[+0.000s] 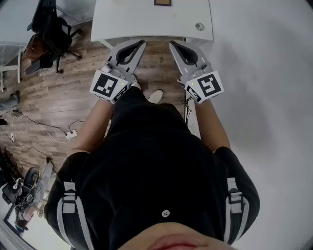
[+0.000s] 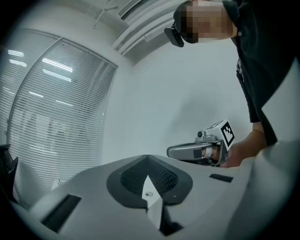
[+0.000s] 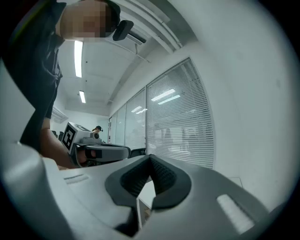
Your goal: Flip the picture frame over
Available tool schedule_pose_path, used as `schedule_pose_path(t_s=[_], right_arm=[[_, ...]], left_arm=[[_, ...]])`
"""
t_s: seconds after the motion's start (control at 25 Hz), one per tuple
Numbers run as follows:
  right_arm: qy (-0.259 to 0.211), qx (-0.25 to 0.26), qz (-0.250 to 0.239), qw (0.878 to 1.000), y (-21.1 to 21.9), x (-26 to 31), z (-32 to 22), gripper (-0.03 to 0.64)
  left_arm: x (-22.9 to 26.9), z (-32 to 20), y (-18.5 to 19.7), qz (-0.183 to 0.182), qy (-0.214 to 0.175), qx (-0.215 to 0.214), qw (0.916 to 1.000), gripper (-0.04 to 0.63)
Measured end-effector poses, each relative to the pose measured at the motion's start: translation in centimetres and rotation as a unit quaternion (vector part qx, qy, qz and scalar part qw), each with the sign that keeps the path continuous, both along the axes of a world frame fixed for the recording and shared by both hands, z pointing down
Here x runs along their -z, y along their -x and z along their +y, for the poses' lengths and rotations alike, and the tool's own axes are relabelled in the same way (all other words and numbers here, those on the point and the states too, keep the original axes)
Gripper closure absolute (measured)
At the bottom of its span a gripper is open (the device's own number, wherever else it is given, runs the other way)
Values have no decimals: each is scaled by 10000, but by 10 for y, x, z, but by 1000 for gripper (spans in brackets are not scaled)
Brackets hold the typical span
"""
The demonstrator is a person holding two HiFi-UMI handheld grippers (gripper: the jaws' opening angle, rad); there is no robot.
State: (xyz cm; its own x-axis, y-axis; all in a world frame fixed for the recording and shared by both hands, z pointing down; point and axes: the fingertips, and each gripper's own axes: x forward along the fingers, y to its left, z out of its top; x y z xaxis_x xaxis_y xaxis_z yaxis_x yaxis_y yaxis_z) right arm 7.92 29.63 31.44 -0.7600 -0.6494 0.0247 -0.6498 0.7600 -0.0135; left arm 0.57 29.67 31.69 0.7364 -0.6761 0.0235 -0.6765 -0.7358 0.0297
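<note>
Grey jaws pressed together and pinching nothing: I hold my left gripper (image 1: 142,43) and right gripper (image 1: 172,45) level, side by side at waist height, with their tips at the near edge of the white table (image 1: 127,22). Farther along the tabletop lies the picture frame (image 1: 163,2), cut off by the head view's top edge. I judge the flip has not begun. Next I must reach across, spread the jaws and catch an edge of the frame.
</note>
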Motion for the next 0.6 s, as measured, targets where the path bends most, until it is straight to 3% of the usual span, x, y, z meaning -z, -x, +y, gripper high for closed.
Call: schedule_pose_path(t_s=[0.6], right_arm=[[-47,-174,-165,9997,-25,8,8,607]], left_arm=[[7,9,-21,-40,-20,-78,10000,588]])
